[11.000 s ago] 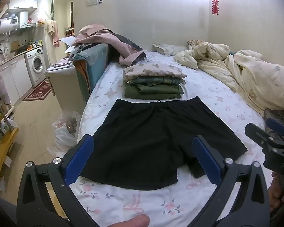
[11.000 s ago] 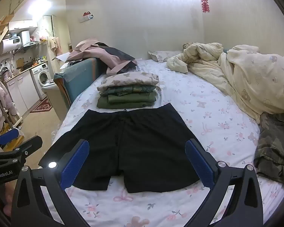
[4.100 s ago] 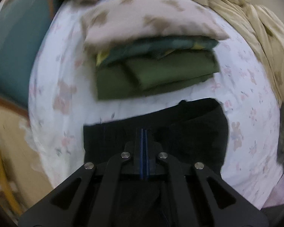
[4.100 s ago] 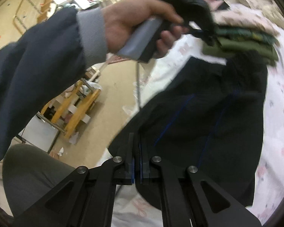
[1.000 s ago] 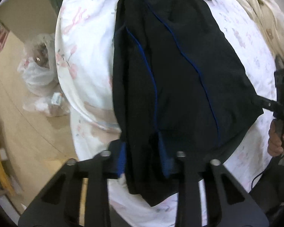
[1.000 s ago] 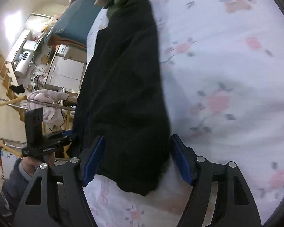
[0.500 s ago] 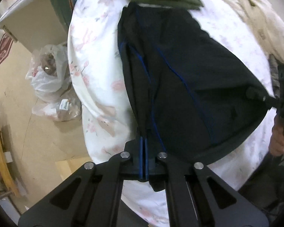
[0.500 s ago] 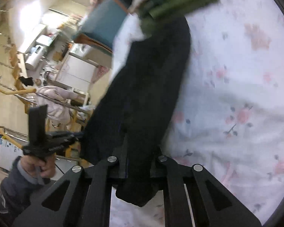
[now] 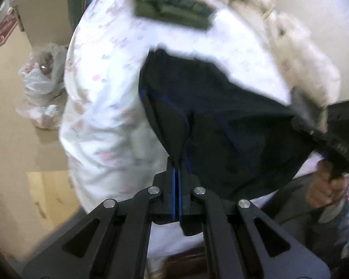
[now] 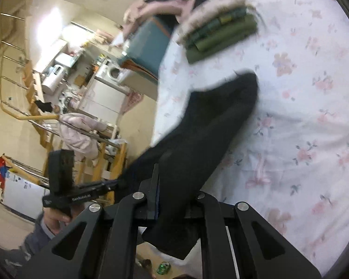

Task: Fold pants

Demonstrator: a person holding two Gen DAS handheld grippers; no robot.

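The left gripper (image 9: 176, 186) is squeezing tight on one bottom corner of the black pants (image 9: 221, 127), with its blue pads pressed together on the cloth. The right gripper (image 10: 157, 200) is pinching the other bottom corner the same way, and a bit of cloth is hanging down past its jaws. The pants are already lying in half the long way, and the near end is being held up in the air between the two grippers while the far end is resting on the flowery bed sheet (image 10: 302, 116). The pictures are a bit blurry, so things seem to be moving fast. Past the far end of the pants, a stack of folded clothes (image 10: 218, 37) is sitting on the bed, near but not touching. Farther back, a crumpled blanket (image 9: 302, 53) is lying by the wall. From here, a few things could go wrong. If one gripper is only holding one layer, the other layer could slip out and the neat half could fall open. If the two grippers are not moving together, the fold could land crooked. If the near end is swinging too far forward, it could bump the stack and knock it over.
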